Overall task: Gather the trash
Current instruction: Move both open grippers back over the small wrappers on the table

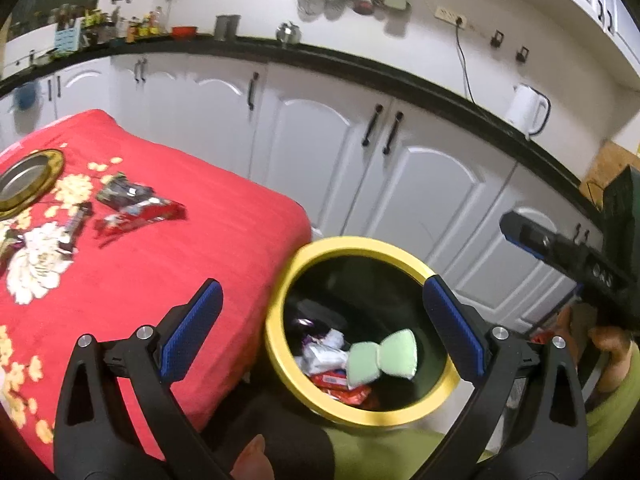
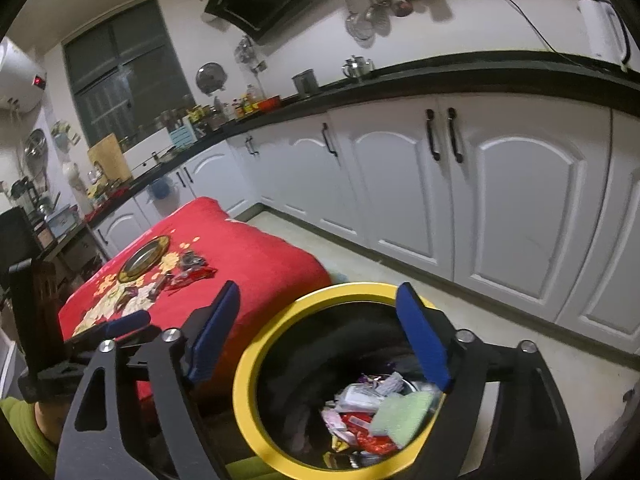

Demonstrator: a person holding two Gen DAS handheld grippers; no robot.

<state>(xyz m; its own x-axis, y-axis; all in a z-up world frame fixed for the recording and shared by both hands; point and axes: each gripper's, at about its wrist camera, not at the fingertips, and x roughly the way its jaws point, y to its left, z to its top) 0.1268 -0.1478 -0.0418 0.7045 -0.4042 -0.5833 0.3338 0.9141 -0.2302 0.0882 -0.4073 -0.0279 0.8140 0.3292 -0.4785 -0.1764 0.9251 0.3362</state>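
Note:
A black bin with a yellow rim (image 1: 316,252) (image 2: 256,344) stands beside a red-clothed table (image 1: 208,248) (image 2: 256,252). Inside lie a pale green sponge (image 1: 382,356) (image 2: 404,412) and several wrappers (image 1: 324,354) (image 2: 352,420). My left gripper (image 1: 320,320) is open and empty, hovering above the bin's rim. My right gripper (image 2: 320,336) is open and empty over the bin mouth. On the table lie a red wrapper (image 1: 140,216) (image 2: 190,276), a dark wrapper (image 1: 122,190) and a thin dark bar wrapper (image 1: 74,226).
A gold-rimmed metal plate (image 1: 24,184) (image 2: 142,258) sits on the table's far side. White cabinets (image 1: 320,148) under a black counter run behind the bin. A white kettle (image 1: 528,110) stands on the counter. The right gripper's body (image 1: 572,256) shows at the right edge.

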